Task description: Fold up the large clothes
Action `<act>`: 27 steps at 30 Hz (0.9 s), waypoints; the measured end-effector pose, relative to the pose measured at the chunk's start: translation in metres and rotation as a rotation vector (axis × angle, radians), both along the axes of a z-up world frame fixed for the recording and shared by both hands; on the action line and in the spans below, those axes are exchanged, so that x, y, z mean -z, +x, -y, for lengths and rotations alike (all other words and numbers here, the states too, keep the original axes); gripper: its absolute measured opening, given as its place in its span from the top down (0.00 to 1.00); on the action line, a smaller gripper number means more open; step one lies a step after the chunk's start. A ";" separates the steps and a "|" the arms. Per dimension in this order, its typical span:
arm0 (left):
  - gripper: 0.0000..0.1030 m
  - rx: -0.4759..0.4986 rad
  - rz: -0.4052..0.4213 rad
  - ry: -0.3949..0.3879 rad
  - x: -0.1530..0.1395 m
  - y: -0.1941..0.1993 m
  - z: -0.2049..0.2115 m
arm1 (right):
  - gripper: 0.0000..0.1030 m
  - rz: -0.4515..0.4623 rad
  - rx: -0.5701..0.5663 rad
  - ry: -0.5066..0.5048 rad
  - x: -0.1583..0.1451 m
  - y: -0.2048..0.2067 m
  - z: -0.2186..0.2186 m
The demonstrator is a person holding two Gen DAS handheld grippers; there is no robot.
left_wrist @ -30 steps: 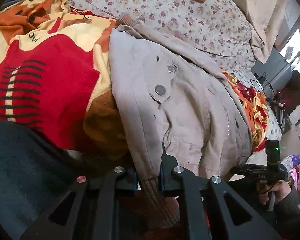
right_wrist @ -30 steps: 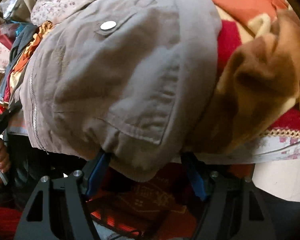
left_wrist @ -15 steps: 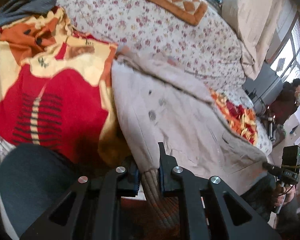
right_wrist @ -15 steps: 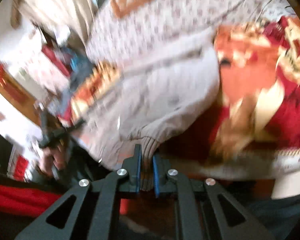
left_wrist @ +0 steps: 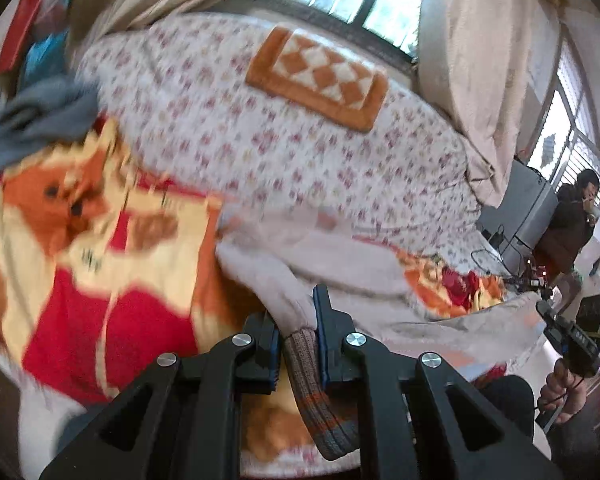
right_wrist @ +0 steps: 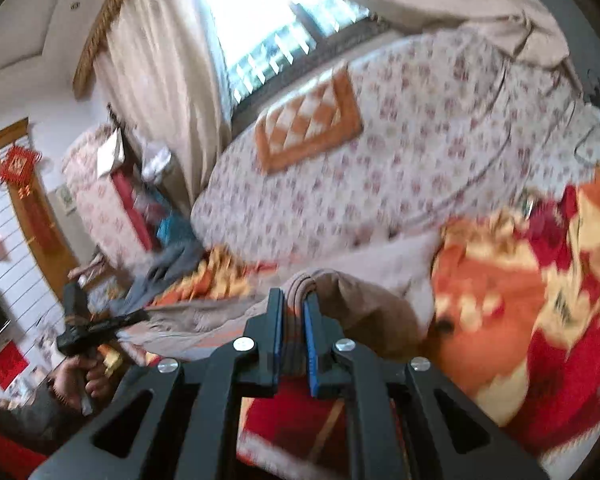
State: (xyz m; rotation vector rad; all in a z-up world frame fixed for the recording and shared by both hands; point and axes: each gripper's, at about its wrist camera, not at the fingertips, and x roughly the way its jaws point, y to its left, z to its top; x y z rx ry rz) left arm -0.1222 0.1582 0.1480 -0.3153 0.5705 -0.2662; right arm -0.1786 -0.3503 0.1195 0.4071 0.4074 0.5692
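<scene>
A beige jacket [left_wrist: 340, 268] lies stretched across a red, orange and yellow blanket [left_wrist: 92, 264] on the bed. My left gripper [left_wrist: 298, 330] is shut on the jacket's ribbed knit hem [left_wrist: 312, 384], which hangs down between the fingers. My right gripper [right_wrist: 292, 334] is shut on another ribbed corner of the jacket [right_wrist: 364, 304], lifted above the blanket [right_wrist: 540, 320]. Each view shows the other hand-held gripper off to the side, in the left wrist view [left_wrist: 568, 340] and in the right wrist view [right_wrist: 88, 328].
A floral bedspread [left_wrist: 280, 148] covers the bed behind, with an orange checked cushion [left_wrist: 318, 76] on it. Grey clothing [left_wrist: 36, 120] lies at the far left. Curtains and a window are behind; a person [left_wrist: 572, 220] stands at the right.
Both grippers have lifted and pulled back with the jacket's hem, so the jacket is stretched out and more of the bed shows. The right gripper went from open to shut on the hem.
</scene>
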 end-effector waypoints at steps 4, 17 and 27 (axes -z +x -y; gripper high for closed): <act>0.91 -0.013 0.008 0.001 -0.008 0.047 -0.001 | 0.91 -0.008 0.065 0.004 -0.011 0.053 -0.004; 0.91 -0.142 -0.109 0.070 0.049 0.245 0.003 | 0.91 -0.207 0.270 -0.096 0.050 0.268 -0.039; 0.87 -0.163 -0.191 0.076 0.121 0.359 0.011 | 0.91 -0.326 0.360 -0.115 0.126 0.374 -0.049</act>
